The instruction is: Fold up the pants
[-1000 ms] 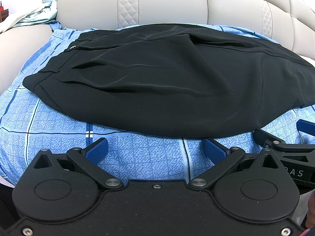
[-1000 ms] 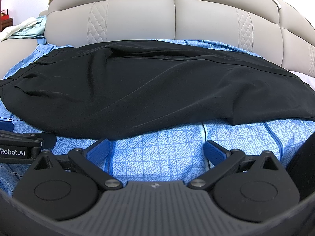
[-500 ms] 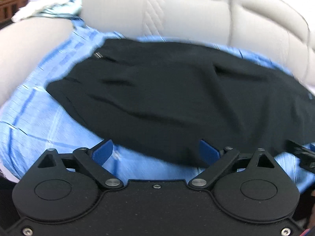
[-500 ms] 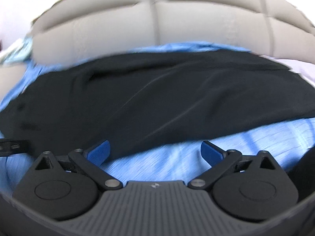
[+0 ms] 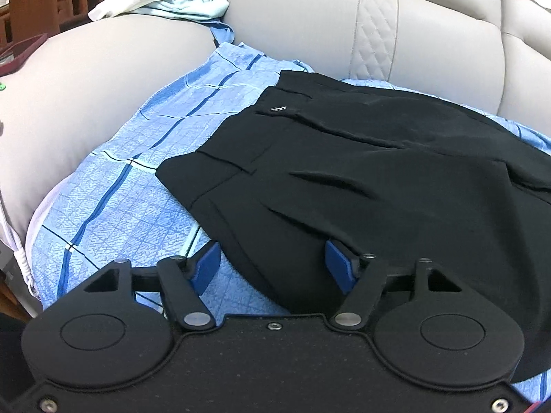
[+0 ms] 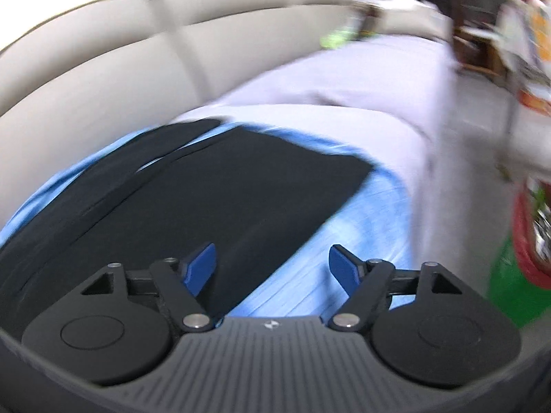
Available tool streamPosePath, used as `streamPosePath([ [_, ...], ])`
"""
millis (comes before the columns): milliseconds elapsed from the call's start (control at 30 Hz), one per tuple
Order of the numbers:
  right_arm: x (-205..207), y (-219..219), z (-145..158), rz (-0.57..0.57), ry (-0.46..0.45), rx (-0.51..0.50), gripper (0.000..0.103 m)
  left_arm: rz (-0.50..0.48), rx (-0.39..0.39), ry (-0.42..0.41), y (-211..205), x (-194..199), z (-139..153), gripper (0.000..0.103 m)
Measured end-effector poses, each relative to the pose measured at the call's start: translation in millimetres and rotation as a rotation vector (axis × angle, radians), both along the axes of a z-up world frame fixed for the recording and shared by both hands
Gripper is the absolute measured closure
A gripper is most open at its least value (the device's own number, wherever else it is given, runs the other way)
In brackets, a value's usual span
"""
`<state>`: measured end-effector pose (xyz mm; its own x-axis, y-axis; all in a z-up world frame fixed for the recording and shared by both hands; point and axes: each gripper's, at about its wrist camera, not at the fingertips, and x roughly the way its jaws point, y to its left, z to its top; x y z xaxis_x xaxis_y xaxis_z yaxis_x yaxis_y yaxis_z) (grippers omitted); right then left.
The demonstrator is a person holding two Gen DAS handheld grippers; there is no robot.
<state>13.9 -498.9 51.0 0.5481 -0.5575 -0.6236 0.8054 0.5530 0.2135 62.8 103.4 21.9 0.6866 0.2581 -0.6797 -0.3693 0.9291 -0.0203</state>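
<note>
**Both grippers closing in on opposite ends of the pants**

Beige leather sofa (image 5: 430, 41), seat covered by a blue checked sheet (image 5: 137, 179). Black pants (image 5: 378, 179) lie flat across the sheet, already doubled leg on leg, waistband toward 10 o'clock in the left view. Left gripper (image 5: 273, 268): jaws apart, just been closing, near edge of the waist end between them, pads not yet pressing. Right gripper (image 6: 272, 268): jaws apart, also just been closing, cuff end at 11 o'clock, picture blurred; cloth edge under the left pad, no grip seen. Step judged: approach before the crosswise fold. Next move calls for pinching all layers at both ends. No containers in view.
</note>
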Motion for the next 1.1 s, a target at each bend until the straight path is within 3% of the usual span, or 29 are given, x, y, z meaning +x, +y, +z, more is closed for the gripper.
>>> streamPosePath([
  [233,1.4,-75.5,-19.1,-0.186,-0.021,0.115,0.019,0.002,0.032,0.001,-0.1,4.5,-4.7,0.028],
  [367,13.1,-91.1,-27.5,-0.210,0.013,0.116,0.033,0.013,0.009,0.003,4.6,4.4,-5.7,0.024],
  [433,15.3,-90.8,-24.8,-0.199,0.046,0.064,0.048,0.015,0.006,0.008,6.2,5.1,-5.9,0.021],
  [467,16.2,-90.0,-22.9,-0.195,0.057,0.043,0.071,0.014,0.008,0.010,6.6,5.5,-5.7,0.020],
  [500,16.0,-90.3,-21.1,-0.185,0.061,0.026,0.088,0.014,0.011,0.013,6.7,6.0,-5.6,0.019],
  [567,11.0,-95.6,-19.9,-0.150,0.010,0.050,0.097,0.012,0.014,0.018,6.7,6.7,-5.1,0.019],
  [667,2.5,-95.3,-14.6,-0.173,-0.016,0.005,0.097,0.008,0.020,0.025,6.0,8.2,-4.1,0.018],
  [800,-1.4,-93.5,-5.7,-0.235,0.020,-0.111,0.098,0.005,0.041,0.031,4.3,9.3,-4.0,0.016],
  [967,6.7,-110.9,-18.3,-0.252,0.090,-0.018,0.096,0.004,0.044,0.044,4.5,11.2,-2.3,0.015],
  [1000,8.6,-111.5,-19.3,-0.253,0.107,-0.006,0.090,0.005,0.043,0.053,5.1,12.2,-0.7,0.015],
  [1100,16.2,-99.1,-9.6,-0.283,0.168,-0.087,0.041,-0.001,0.079,0.064,5.0,15.8,8.4,0.016],
])
